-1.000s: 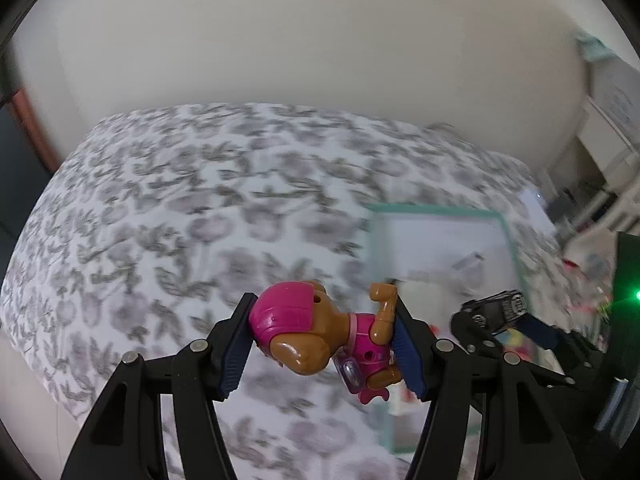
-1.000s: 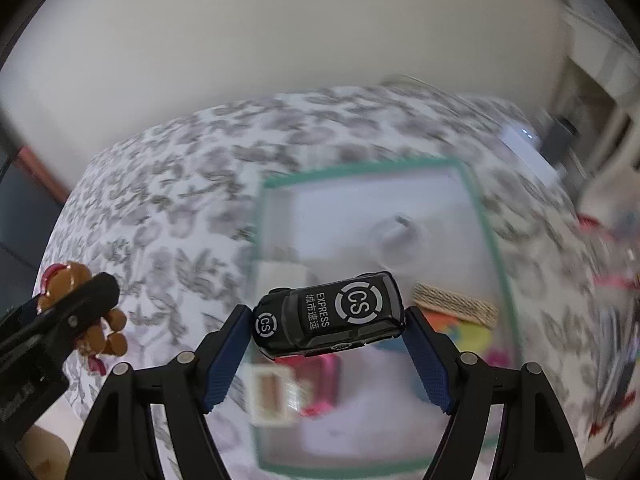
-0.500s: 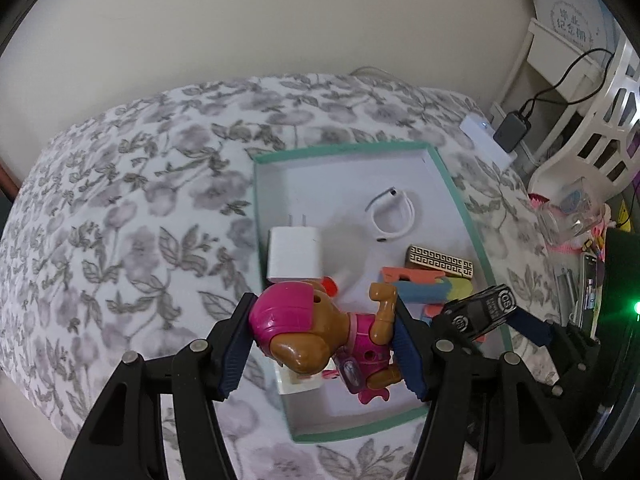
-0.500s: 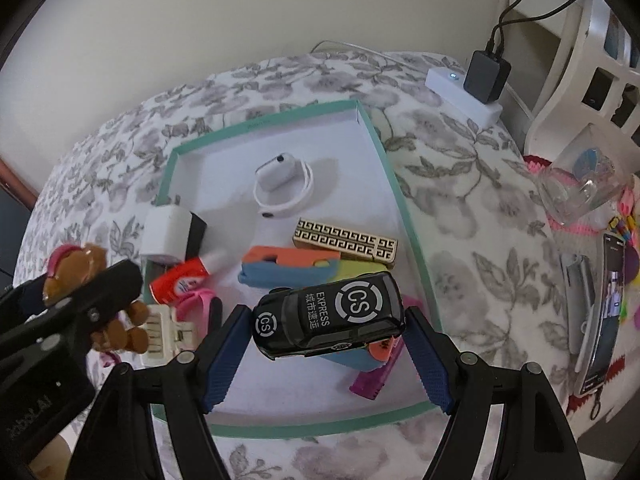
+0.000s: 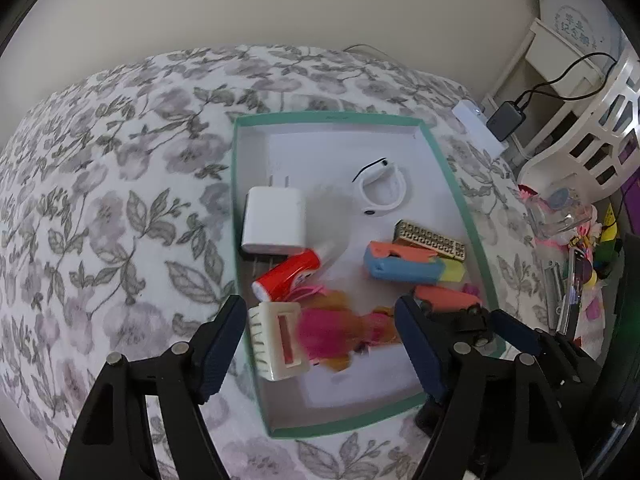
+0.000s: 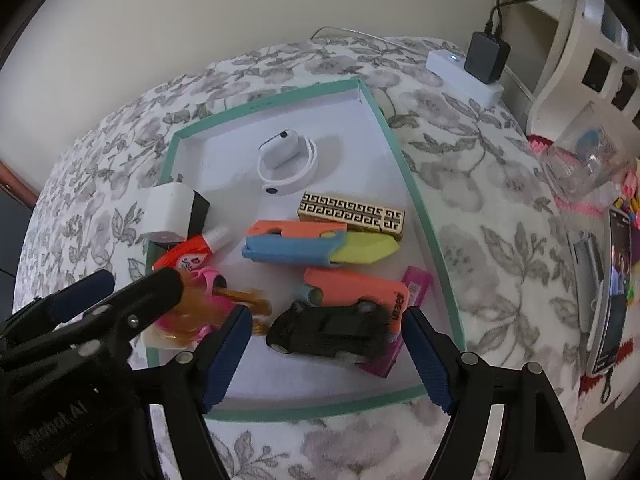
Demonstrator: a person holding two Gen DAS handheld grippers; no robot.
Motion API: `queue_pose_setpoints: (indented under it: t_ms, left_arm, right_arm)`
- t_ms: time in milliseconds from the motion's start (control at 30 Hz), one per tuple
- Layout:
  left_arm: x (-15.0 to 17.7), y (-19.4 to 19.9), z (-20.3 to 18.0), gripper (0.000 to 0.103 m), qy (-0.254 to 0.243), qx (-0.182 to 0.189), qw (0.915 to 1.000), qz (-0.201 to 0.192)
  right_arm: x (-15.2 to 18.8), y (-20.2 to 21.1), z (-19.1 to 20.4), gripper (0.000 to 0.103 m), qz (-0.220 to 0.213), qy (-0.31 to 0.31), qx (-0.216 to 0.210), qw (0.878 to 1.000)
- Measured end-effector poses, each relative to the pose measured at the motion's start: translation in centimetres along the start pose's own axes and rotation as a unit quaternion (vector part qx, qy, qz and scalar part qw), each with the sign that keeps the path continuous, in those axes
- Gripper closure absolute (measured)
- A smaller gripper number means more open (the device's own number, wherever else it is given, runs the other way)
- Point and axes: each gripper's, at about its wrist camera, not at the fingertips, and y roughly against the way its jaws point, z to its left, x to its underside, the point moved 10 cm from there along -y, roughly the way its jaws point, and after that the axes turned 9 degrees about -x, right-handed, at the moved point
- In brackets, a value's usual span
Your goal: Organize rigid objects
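Note:
A teal-rimmed white tray (image 5: 332, 118) lies on a flowered bedspread. My left gripper (image 5: 318, 312) hovers over its near left part, jaws opening. The pink and brown toy dog (image 5: 336, 340), blurred, is loose below the fingers, against a cream comb-like piece (image 5: 276, 340); neither pad touches it. My right gripper (image 6: 326, 320) hangs over the tray's near right part, jaws opening. The black toy car (image 6: 332, 332) lies free on the tray floor between the blue pads, beside an orange block (image 6: 356, 288). In the right wrist view the left gripper (image 6: 120, 286) partly hides the dog (image 6: 200, 312).
The tray also holds a white charger (image 5: 274, 220), a white wristband (image 5: 380, 192), a gold patterned box (image 5: 430, 238), an orange-blue-yellow toy knife (image 5: 404, 264) and a red tube (image 5: 288, 274). A power strip with a black adapter (image 6: 464, 68) and a phone (image 6: 616, 288) lie to the right.
Both grippers came down over the tray. The left let go of the toy dog and the right let go of the black car; both toys now lie in the tray.

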Motion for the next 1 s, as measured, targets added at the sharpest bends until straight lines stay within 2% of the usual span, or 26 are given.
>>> queue_pose_setpoints:
  t_ms: [167, 233, 267, 333, 400, 433, 467, 500, 533, 833, 1000]
  left_arm:
    - [0.3, 0.7, 2.0, 0.025, 0.017, -0.013, 0.9997, -0.011]
    - [0.5, 1.0, 3.3, 0.024, 0.025, -0.033, 0.9990, -0.019]
    - [0.6, 1.1, 4.0, 0.018, 0.029, -0.044, 0.9984, -0.022]
    - [0.8, 1.5, 5.8, 0.013, 0.037, -0.079, 0.9957, -0.030]
    - [1.2, 1.9, 7.3, 0.013, 0.041, -0.111, 0.9923, -0.037]
    - [1.4, 2.1, 7.8, 0.013, 0.042, -0.119, 0.9913, -0.038]
    - [1.6, 2.1, 8.2, 0.012, 0.043, -0.127, 0.9903, -0.038]
    - [2.0, 2.3, 8.8, 0.010, 0.044, -0.136, 0.9890, -0.037]
    - [2.2, 2.4, 9.2, 0.006, 0.044, -0.140, 0.9885, -0.037]
    - [4.5, 3.1, 11.7, 0.002, 0.069, -0.151, 0.9858, -0.028]
    - [5.5, 3.0, 11.9, 0.002, 0.075, -0.133, 0.9881, -0.012]
  right_arm:
    - [0.9, 0.0, 0.0, 0.019, 0.005, -0.006, -0.001, 1.000]
    - [1.3, 0.1, 0.1, 0.019, 0.006, -0.009, -0.003, 1.000]
    - [1.6, 0.1, 0.2, 0.019, 0.006, -0.010, -0.005, 1.000]
    - [1.9, 0.5, 0.6, 0.019, 0.003, -0.010, -0.006, 1.000]
    - [2.0, 0.8, 1.0, 0.018, -0.001, -0.009, -0.009, 1.000]
    - [2.1, 1.0, 1.3, 0.016, -0.004, -0.009, -0.011, 1.000]
    - [2.2, 1.1, 1.6, 0.006, -0.006, -0.011, -0.013, 1.000]
    - [2.3, 1.2, 1.8, 0.001, -0.009, -0.012, -0.015, 1.000]
    - [2.4, 1.4, 2.1, 0.000, -0.015, -0.012, -0.019, 1.000]
    - [4.0, 1.8, 3.9, 0.000, -0.024, -0.015, -0.018, 0.999]
    - [5.1, 2.4, 4.0, 0.000, -0.030, -0.024, -0.030, 0.999]
